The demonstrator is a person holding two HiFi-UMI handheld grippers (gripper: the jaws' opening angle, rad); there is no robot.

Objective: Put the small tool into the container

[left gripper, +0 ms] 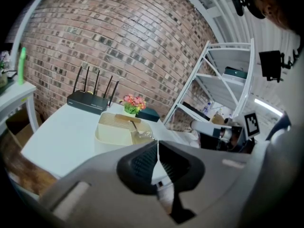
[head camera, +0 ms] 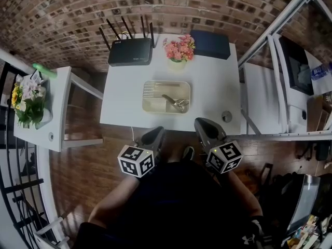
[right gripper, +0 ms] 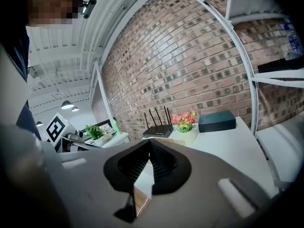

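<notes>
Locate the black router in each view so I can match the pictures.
Head view: router near the top, left of centre.
Left gripper view: router left of centre, mid-height.
Right gripper view: router at centre, slightly below mid-height.
Shared landmark: pink flowers, just right of the router everywhere.

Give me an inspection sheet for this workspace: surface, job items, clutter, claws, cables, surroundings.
surface: white table, no spills seen.
job's things: beige container mid-table; small metal tool lies inside it.
clutter: router, flower pot and dark box along the back edge; small round thing front right.
grippers: left claw shut, empty; right claw shut, empty; both short of the table's front edge.
cables: thin pale line below the front edge, maybe a cable.
surroundings: brick wall, side table with flowers at left, white rack at right, wood floor.
</notes>
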